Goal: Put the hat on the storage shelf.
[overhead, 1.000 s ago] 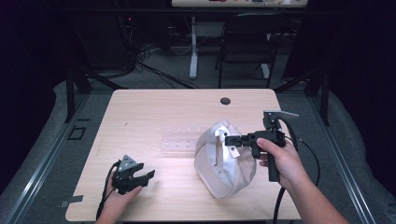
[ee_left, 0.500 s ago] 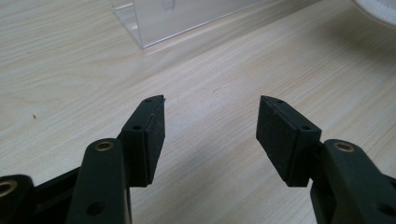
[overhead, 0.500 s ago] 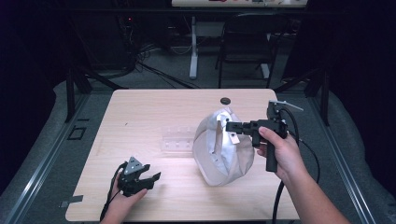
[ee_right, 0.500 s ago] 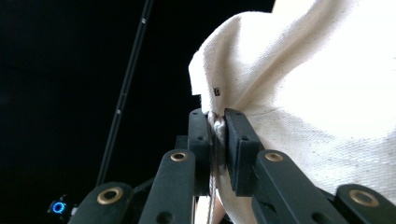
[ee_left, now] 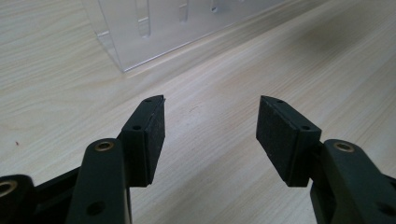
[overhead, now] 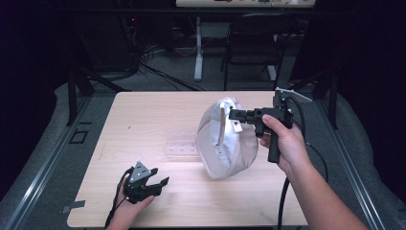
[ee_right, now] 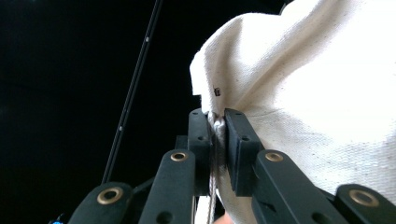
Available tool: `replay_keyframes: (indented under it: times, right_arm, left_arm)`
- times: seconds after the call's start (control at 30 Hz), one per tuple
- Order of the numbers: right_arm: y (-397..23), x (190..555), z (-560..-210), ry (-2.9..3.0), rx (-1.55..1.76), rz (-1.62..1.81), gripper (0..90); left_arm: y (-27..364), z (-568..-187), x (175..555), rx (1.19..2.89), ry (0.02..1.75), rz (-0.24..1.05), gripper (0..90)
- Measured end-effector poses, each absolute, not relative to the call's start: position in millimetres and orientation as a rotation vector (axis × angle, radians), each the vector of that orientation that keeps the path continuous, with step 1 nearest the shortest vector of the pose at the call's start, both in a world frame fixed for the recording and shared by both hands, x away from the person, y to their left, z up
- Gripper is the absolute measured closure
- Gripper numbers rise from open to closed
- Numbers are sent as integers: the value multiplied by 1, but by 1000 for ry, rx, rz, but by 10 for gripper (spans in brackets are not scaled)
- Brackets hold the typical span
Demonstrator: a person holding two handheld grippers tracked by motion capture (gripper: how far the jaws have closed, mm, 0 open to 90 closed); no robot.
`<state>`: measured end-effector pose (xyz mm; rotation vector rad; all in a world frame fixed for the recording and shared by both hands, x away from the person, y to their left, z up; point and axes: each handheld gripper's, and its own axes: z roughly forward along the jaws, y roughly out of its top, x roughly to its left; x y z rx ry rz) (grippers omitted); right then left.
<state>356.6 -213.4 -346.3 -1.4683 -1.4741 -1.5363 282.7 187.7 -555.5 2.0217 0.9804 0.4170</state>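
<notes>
A white cloth bag (overhead: 225, 141) hangs above the table's right half, its bottom near the wood. My right gripper (overhead: 233, 114) is shut on the bag's upper edge; in the right gripper view the cloth (ee_right: 299, 93) is pinched between the two black jaws, with the right gripper (ee_right: 217, 122) clamped on its hem. My left gripper (overhead: 155, 184) rests low at the table's front left, open, nothing between its fingers. In the left gripper view the left gripper (ee_left: 210, 126) faces bare wood, with a clear plastic rack (ee_left: 177, 23) beyond it.
The clear plastic rack (overhead: 183, 144) lies on the wooden table (overhead: 143, 120) just left of the bag. A small dark disc (overhead: 230, 101) sits near the far edge. A chair (overhead: 253, 43) and cables stand behind the table.
The right gripper has lifted the bag higher and carried it a little toward the far right. The left gripper has shifted slightly right along the front edge.
</notes>
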Motion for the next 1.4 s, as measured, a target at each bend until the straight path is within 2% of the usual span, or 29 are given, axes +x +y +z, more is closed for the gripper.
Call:
replay_keyframes:
  times: [0.43,0.83,1.4]
  right_arm:
    - [-208,378,-330,-1435,-1546,-1592,819]
    - [-205,400,-337,-1367,-1634,-1635,818]
    - [-203,417,-347,-1320,-1712,-1658,818]
  left_arm:
    - [180,-555,278,2012,936,398,429]
    - [174,-554,280,2010,926,385,433]
    - [95,-527,313,2021,813,458,416]
